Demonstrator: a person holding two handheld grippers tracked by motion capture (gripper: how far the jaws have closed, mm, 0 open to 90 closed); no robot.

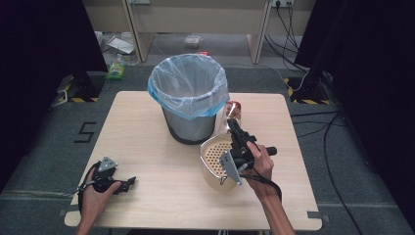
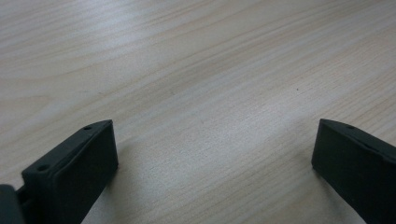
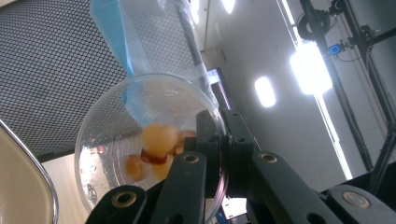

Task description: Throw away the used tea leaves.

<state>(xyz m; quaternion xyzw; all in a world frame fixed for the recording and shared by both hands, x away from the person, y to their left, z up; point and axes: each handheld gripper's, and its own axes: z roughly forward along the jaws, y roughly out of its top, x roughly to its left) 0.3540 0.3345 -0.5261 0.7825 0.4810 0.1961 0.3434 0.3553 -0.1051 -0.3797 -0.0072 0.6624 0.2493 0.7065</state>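
My right gripper [image 1: 233,126] is shut on the rim of a clear plastic cup [image 1: 232,113], held tilted beside the bin and above a cream strainer bowl [image 1: 213,157]. In the right gripper view the two jaws of the gripper [image 3: 220,140] pinch the cup's wall [image 3: 107,135]. Orange and yellow food pieces [image 3: 159,140] lie inside the cup with some liquid drops. My left gripper [image 1: 128,184] rests on the table [image 1: 147,142] at the front left. It is open, and bare wood lies between the jaws of the gripper [image 2: 212,154].
A mesh waste bin [image 1: 188,98] lined with a blue-tinted clear bag stands at the middle back of the table, just left of the cup; its mesh [image 3: 46,70] and bag [image 3: 140,42] loom close. Cables and stands lie on the floor around.
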